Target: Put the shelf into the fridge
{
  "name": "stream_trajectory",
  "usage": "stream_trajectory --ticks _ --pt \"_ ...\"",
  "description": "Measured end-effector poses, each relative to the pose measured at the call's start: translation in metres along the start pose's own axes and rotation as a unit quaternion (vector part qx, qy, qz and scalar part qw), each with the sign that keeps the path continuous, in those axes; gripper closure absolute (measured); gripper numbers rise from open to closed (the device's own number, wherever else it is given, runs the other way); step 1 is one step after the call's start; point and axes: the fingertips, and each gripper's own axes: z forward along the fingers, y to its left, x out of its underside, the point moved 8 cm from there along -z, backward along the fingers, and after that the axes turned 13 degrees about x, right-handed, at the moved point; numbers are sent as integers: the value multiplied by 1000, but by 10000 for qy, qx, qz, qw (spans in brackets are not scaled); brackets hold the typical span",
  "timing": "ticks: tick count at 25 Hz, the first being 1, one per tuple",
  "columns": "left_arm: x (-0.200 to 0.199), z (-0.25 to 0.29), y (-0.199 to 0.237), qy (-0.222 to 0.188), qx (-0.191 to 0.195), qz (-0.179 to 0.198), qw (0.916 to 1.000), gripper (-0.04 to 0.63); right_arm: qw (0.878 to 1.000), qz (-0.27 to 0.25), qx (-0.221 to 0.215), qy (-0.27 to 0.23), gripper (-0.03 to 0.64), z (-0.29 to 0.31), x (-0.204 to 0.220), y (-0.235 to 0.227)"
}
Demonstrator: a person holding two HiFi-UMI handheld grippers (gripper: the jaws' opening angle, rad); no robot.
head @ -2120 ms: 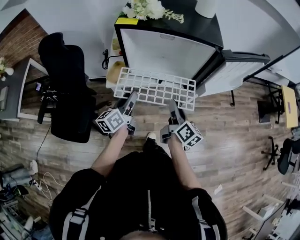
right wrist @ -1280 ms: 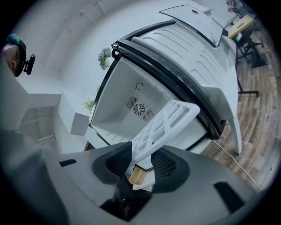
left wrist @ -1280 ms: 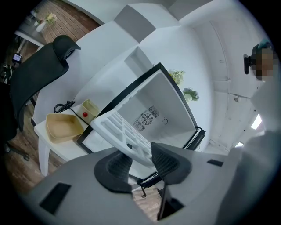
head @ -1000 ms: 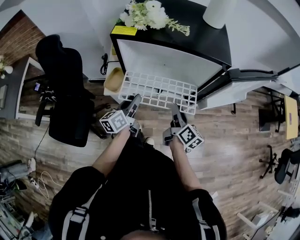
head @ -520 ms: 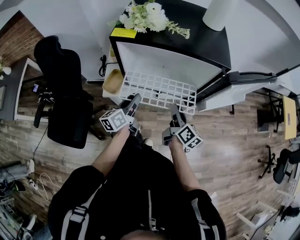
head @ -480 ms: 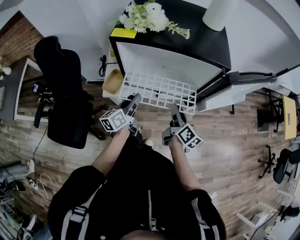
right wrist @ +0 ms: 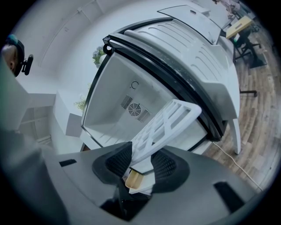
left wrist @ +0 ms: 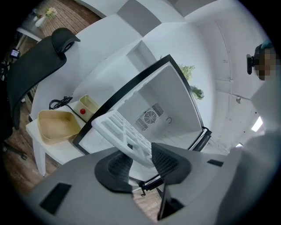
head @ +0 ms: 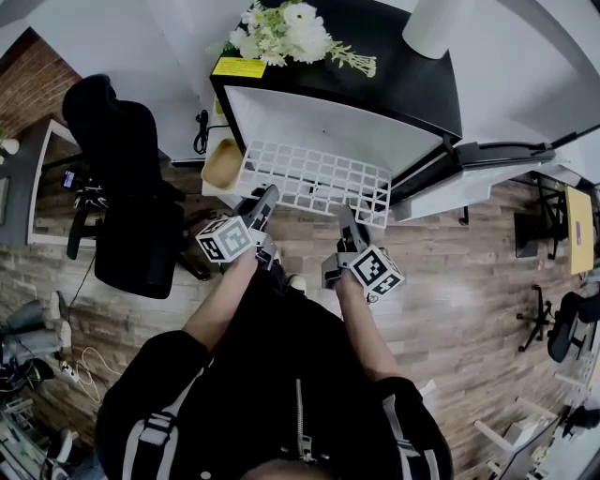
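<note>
Fridge (head: pixel 328 122) ahead, shelf (head: pixel 314 178) edge between jaws of left gripper (head: pixel 265 195), right gripper (head: pixel 346 215), seemingly clamped

A big black chair (head: pixel 131 187) stands on the brown wood floor (head: pixel 469 272). Just beside it is a little white table (left wrist: pixel 61 151). A tan tub (left wrist: pixel 57 126) sits on the table. A black cord (left wrist: pixel 59 103) lies curled up behind the tub, next to a small box with a red dot (left wrist: pixel 83 110). White flowers (head: pixel 286 28) with green leaves sit up high, and a white roll (head: pixel 433 23) stands well apart from them. A red brick wall (head: pixel 28 84) is far off in the corner.
</note>
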Motion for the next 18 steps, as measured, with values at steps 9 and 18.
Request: stream_trajectory --ticks 9,18 --pt "-3 13 3 -23 15 7 10000 445 10000 56 20 -70 472 13 -12 4" --pt "-7 25 7 -51 50 64 10000 443 9999 37 16 -101 472 25 -22 5"
